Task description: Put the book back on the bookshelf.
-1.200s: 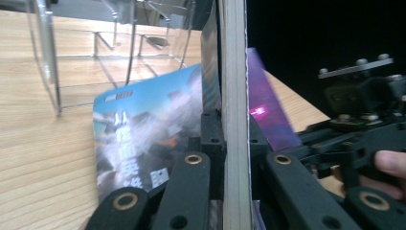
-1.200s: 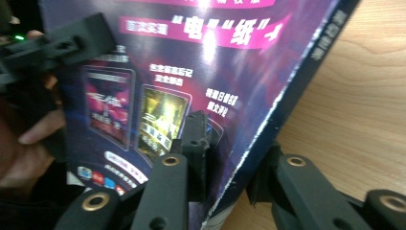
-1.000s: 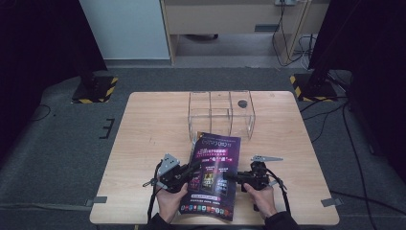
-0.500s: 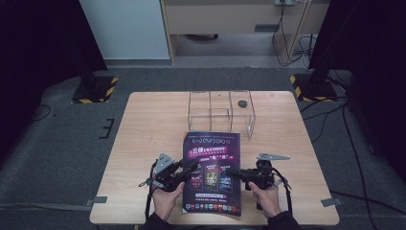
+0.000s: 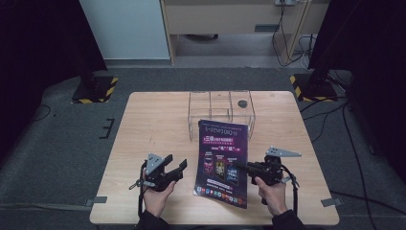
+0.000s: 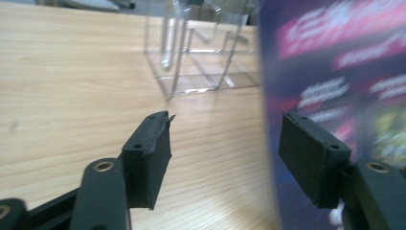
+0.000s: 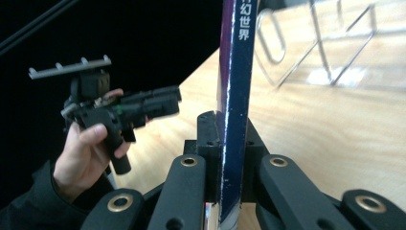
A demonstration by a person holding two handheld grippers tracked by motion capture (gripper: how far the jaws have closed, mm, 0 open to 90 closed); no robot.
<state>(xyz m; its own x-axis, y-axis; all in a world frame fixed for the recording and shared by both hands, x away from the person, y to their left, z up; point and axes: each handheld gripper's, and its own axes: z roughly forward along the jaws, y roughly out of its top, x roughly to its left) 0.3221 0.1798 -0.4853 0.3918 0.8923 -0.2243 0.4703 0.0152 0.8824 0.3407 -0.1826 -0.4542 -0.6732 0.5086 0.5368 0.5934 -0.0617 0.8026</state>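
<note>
A purple-and-black magazine (image 5: pixel 222 163) stands tilted up from the table, front of centre, its cover towards the high view. My right gripper (image 5: pixel 245 166) is shut on its right edge; in the right gripper view both jaws pinch the dark blue spine (image 7: pixel 235 72). My left gripper (image 5: pixel 176 168) is open just left of the magazine, nothing between its jaws. In the left gripper view the gripper (image 6: pixel 225 132) is spread wide, with the magazine cover (image 6: pixel 335 72) close behind the right jaw. The left gripper (image 7: pixel 158 103), held by a hand, also shows in the right gripper view.
A clear acrylic rack (image 5: pixel 220 108) with dividers stands behind the magazine at the table's middle back; a small black round object (image 5: pixel 242 102) sits at its right end. The rack (image 6: pixel 206 52) lies ahead of the left gripper. The wooden table (image 5: pixel 143 129) is bare on the left.
The left gripper has let go of the magazine, opened and drawn away to the left. The magazine has shifted right, now held by the right gripper alone.
</note>
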